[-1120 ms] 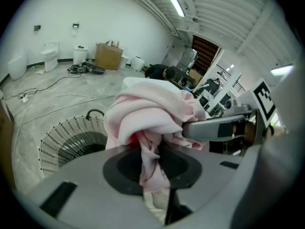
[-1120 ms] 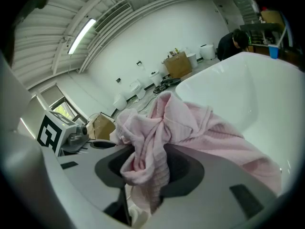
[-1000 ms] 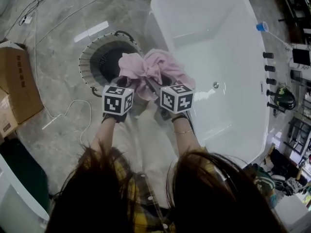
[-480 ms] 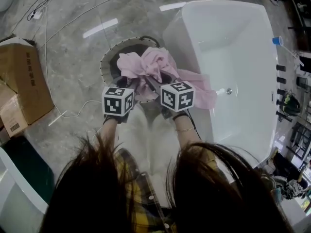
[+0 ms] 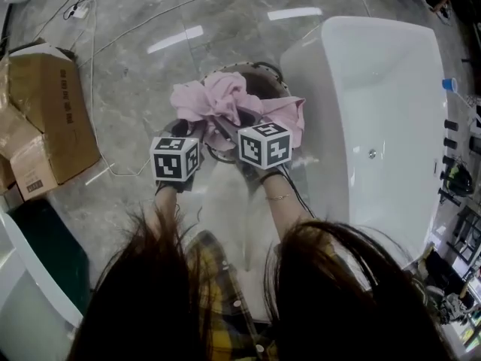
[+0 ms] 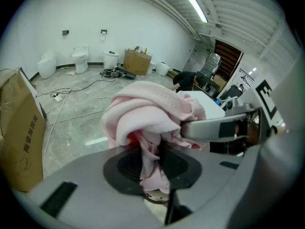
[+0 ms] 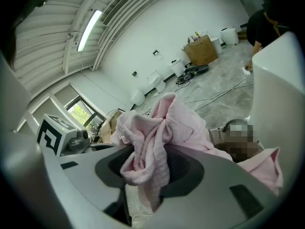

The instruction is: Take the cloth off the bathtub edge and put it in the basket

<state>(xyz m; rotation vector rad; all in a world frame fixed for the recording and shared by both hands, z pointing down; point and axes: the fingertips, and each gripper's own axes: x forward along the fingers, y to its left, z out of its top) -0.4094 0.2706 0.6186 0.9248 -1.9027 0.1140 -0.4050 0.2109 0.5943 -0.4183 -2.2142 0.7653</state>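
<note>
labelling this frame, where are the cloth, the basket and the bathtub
cloth [image 5: 216, 100]: head view, bunched top folds.
basket [image 5: 263, 68]: head view, far rim.
bathtub [image 5: 391, 89]: head view, bare inner wall.

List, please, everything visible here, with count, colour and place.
cloth: one, pink, over the basket
basket: one, dark, floor beside the bathtub
bathtub: one, white, right
cardboard box: one, brown, floor, left
cables: several, pale, floor
cup: one, blue, right of the bathtub
toilets: two, white, far wall
left gripper: one, grey, jaws shut on the cloth
right gripper: one, grey, jaws shut on the cloth
</note>
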